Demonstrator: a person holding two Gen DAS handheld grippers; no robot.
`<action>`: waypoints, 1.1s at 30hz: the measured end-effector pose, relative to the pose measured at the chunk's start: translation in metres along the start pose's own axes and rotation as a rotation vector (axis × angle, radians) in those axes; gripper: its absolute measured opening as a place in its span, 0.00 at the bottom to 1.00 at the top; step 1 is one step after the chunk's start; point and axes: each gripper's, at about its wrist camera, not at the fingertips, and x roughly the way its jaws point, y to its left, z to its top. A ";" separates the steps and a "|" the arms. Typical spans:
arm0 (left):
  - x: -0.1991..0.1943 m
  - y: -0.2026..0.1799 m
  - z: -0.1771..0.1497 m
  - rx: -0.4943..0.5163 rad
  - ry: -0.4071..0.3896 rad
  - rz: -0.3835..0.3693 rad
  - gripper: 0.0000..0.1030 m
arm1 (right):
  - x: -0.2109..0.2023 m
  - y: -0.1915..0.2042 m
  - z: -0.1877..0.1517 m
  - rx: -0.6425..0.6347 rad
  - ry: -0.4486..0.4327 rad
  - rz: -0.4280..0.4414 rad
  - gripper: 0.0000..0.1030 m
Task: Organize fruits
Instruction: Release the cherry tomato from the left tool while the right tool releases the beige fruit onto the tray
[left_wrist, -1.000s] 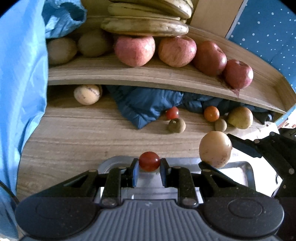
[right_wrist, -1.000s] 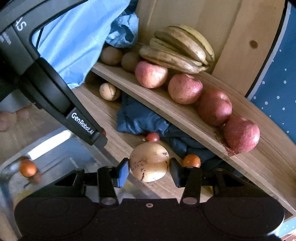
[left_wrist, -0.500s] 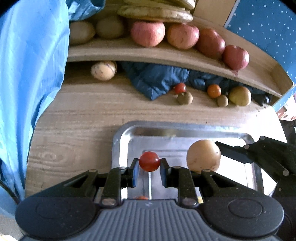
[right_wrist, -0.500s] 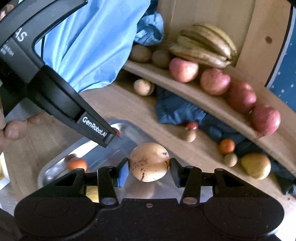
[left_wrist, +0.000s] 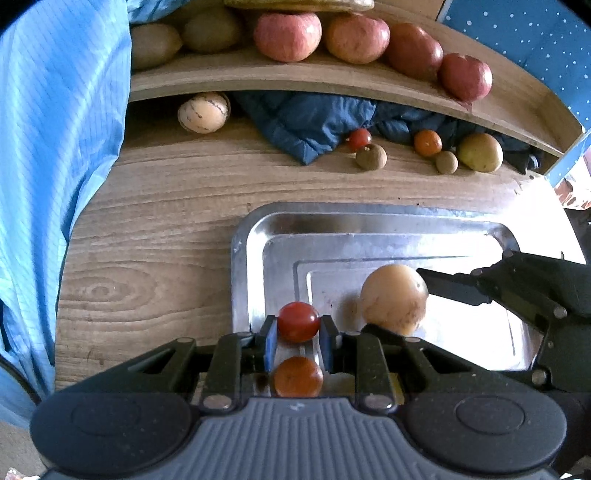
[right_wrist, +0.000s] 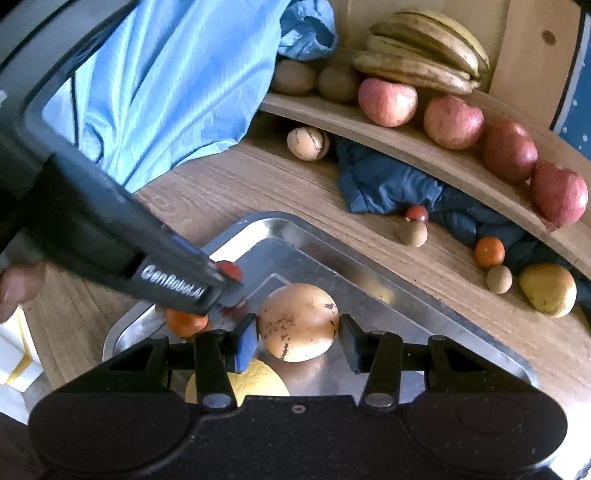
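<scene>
The left gripper is squeezed tight on a small red tomato, low in the middle of the left wrist view. It hangs over the near left corner of a shiny metal tray that sits on the wooden table. Just under the tomato, lower in the frame, a small orange fruit lies in the tray. The right gripper holds a round tan fruit with brown specks between its two pads, in the lower middle of the right wrist view, also over the tray. A yellow fruit peeks out under it, but most of it is hidden, so I cannot say what kind it is. Across the top of the left wrist view a wooden shelf carries four red apples in a row, with two brown fruits to their left. In the right wrist view a bunch of old bananas rests above the apples at the upper right. Under the shelf a dark blue cloth lies bunched up on the table. A pale striped fruit sits to its left. To its right lie another red tomato, two little brown fruits, a small orange one and a yellow pear. A light blue cloth fills the left side of the frame.
</scene>
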 end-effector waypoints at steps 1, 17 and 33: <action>0.000 0.001 0.000 -0.002 0.003 0.000 0.25 | 0.002 -0.001 0.000 0.013 0.006 0.007 0.48; -0.001 0.005 -0.001 0.027 0.010 -0.046 0.26 | 0.008 -0.006 0.004 0.091 0.039 0.048 0.50; -0.035 0.016 -0.015 0.094 -0.084 -0.114 0.66 | -0.060 0.023 -0.013 0.181 -0.052 -0.107 0.75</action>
